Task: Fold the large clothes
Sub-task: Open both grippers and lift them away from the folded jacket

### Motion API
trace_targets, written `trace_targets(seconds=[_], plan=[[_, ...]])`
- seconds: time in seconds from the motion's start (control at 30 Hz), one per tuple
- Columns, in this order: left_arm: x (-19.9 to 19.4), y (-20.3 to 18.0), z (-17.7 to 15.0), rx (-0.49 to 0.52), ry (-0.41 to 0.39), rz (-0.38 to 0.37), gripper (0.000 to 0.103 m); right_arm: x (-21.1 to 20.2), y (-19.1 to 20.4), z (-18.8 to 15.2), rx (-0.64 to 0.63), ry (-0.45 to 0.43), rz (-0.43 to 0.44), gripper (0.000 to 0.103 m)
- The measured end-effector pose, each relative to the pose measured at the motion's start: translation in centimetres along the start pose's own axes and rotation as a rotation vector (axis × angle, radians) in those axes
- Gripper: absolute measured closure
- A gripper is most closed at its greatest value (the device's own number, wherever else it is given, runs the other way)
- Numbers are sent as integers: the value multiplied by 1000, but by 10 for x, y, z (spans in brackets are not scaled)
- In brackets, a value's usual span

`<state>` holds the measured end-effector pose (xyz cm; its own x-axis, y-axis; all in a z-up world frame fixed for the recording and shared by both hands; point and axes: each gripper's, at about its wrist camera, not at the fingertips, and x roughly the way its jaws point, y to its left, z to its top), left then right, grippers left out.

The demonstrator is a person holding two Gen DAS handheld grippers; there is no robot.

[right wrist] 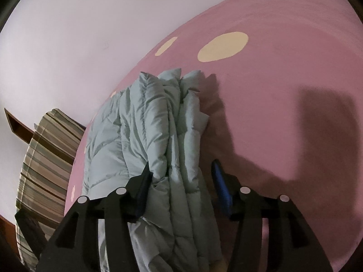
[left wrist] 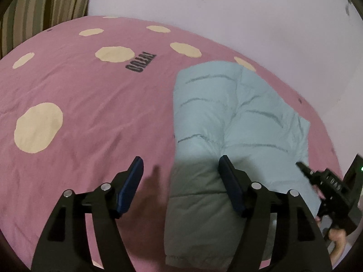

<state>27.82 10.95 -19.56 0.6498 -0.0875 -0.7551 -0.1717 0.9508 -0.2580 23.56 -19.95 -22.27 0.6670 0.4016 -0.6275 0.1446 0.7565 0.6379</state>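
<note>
A pale blue quilted puffer jacket (left wrist: 229,122) lies folded in a thick bundle on a pink bedspread (left wrist: 90,104) with cream spots. My left gripper (left wrist: 181,172) is open and empty, hovering above the jacket's near left edge. My right gripper (right wrist: 181,176) is open with its jaws on either side of the jacket's stacked folded layers (right wrist: 158,122); its left finger (right wrist: 143,188) touches the fabric. The right gripper also shows at the right edge of the left wrist view (left wrist: 329,188), at the jacket's right side.
A pale wall (left wrist: 226,11) runs behind the bed. A striped pillow or cushion (left wrist: 45,6) sits at the bed's far left corner and shows in the right wrist view (right wrist: 45,158) too. Dark lettering (left wrist: 140,63) is printed on the bedspread.
</note>
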Motion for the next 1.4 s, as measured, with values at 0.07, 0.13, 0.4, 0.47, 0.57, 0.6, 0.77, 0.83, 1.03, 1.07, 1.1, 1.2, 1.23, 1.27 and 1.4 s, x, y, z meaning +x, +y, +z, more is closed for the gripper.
trace_targets(seconds=[0.07, 0.13, 0.4, 0.47, 0.57, 0.6, 0.77, 0.83, 1.03, 1.07, 1.1, 1.2, 1.23, 1.27, 1.4], plan=[[-1, -1, 0, 4, 2, 3, 33, -3, 0, 0, 9, -3, -2, 50], [-1, 1, 0, 3, 14, 4, 26, -10, 3, 0, -3, -16, -19, 50], [4, 11, 0, -56, 54, 13, 14, -29, -4, 0, 48, -34, -41, 50], [-1, 10, -1, -51, 43, 17, 14, -38, -3, -1, 42, -46, -47, 50], [-12, 6, -5, -25, 24, 31, 14, -56, 0, -5, 23, -61, -71, 50], [-16, 5, -6, -17, 15, 32, 14, -60, 2, -7, 13, -65, -76, 50], [-40, -5, -16, 43, -27, 43, 14, -83, 15, -26, -69, -78, -144, 50], [-48, -9, -21, 72, -38, 58, 14, -92, 20, -36, -106, -84, -177, 50], [-78, -14, -36, 129, -83, 91, 14, -106, 32, -62, -212, -78, -262, 44], [-84, -14, -37, 131, -93, 92, 14, -109, 34, -66, -224, -81, -267, 38], [-88, -14, -39, 133, -102, 95, 14, -113, 37, -70, -239, -89, -274, 37], [-108, -15, -46, 146, -132, 110, 11, -124, 47, -80, -287, -104, -285, 35], [-112, -15, -48, 147, -136, 112, 10, -127, 51, -83, -304, -106, -291, 35], [-117, -16, -50, 149, -140, 115, 10, -131, 53, -86, -317, -110, -293, 32], [-135, -19, -58, 160, -146, 123, 10, -143, 64, -95, -349, -133, -300, 28]])
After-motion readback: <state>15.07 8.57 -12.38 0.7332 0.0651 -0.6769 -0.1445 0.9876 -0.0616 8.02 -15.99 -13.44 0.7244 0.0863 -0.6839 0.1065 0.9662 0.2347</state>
